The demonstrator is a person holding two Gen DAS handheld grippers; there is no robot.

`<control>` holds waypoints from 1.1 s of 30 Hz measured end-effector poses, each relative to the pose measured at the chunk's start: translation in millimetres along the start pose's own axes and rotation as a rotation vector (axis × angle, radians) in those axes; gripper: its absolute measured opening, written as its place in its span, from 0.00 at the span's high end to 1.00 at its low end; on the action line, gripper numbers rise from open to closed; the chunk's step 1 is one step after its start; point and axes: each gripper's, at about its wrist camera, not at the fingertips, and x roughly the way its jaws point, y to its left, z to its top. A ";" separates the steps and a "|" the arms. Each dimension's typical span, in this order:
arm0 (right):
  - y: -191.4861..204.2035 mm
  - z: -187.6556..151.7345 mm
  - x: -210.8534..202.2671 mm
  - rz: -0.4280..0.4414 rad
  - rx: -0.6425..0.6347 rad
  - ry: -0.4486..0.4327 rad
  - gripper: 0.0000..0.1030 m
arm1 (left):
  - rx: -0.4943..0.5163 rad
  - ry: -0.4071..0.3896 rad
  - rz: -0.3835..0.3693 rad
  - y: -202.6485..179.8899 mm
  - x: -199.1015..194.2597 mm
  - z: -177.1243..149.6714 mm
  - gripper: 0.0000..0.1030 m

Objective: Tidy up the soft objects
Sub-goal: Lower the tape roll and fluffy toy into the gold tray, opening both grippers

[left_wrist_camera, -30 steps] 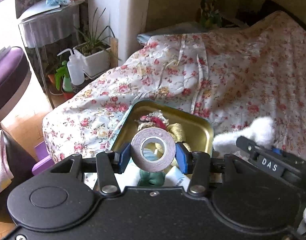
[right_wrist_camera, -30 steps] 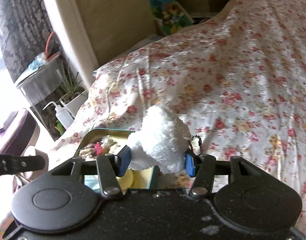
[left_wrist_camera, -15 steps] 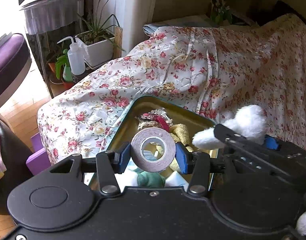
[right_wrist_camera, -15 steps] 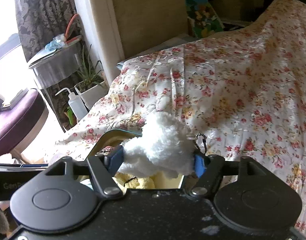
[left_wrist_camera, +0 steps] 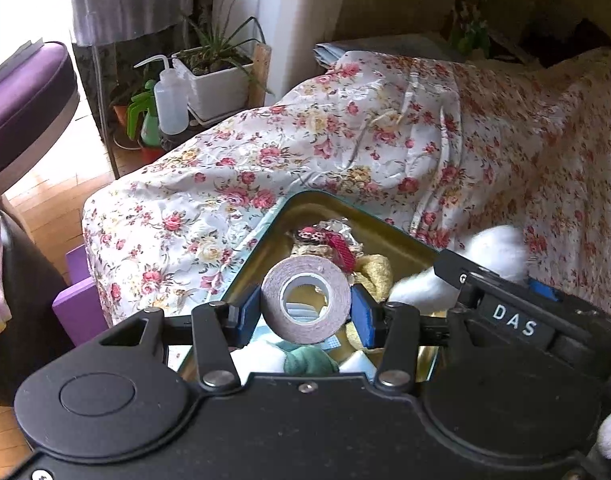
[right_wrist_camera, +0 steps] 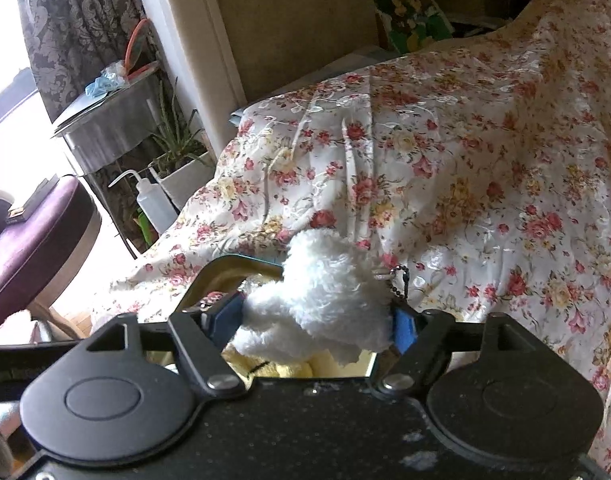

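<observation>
My left gripper [left_wrist_camera: 305, 312] is shut on a brownish roll of tape [left_wrist_camera: 305, 304] and holds it just above a gold metal tin [left_wrist_camera: 401, 240] on the floral bedspread. The tin holds several soft items, among them a yellow cloth [left_wrist_camera: 375, 270] and a green cloth [left_wrist_camera: 309, 362]. My right gripper [right_wrist_camera: 319, 320] is shut on a white fluffy plush keychain [right_wrist_camera: 325, 300] with a ball chain, over the tin's right side [right_wrist_camera: 241, 266]. In the left wrist view the right gripper [left_wrist_camera: 501, 312] sits close on the right with the plush [left_wrist_camera: 497, 250].
The floral bedspread [left_wrist_camera: 425, 152] covers the bed and drops off at its left edge. Beside the bed stand a white planter [left_wrist_camera: 221, 84], a squeeze bottle [left_wrist_camera: 169, 100], a draped side table [left_wrist_camera: 133, 12], a purple stool [left_wrist_camera: 21, 100] and a purple box [left_wrist_camera: 79, 308].
My right gripper has carried the white plush leftward from beside the tin to over it. My left gripper has shifted slightly with the tape roll still in it.
</observation>
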 end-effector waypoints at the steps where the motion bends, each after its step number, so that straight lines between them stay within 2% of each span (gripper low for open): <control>1: 2.0 1.9 1.2 0.000 -0.011 0.010 0.17 | -0.003 0.003 0.000 0.8 0.7 0.1 0.54; 5: 7.6 6.5 1.6 -0.021 -0.041 0.011 0.15 | -0.004 0.009 -0.003 1.6 2.3 0.2 0.54; 9: 2.0 4.2 -5.0 -0.023 -0.010 0.001 0.15 | -0.003 0.008 -0.004 1.7 2.8 0.1 0.54; 19: -33.3 -27.5 -40.8 -0.040 0.068 -0.029 0.15 | -0.008 0.010 0.002 -1.9 11.4 1.8 0.54; 22: -39.3 -37.7 -52.9 -0.045 0.058 -0.041 0.15 | 0.003 -0.005 0.013 -6.5 13.7 2.8 0.46; 24: -41.4 -43.2 -57.8 -0.043 0.050 -0.045 0.15 | 0.008 -0.021 0.026 -9.6 13.4 2.8 0.35; 33: -37.9 -59.7 -63.8 -0.065 -0.004 -0.045 0.15 | 0.055 -0.026 0.064 -22.3 7.8 -5.0 0.35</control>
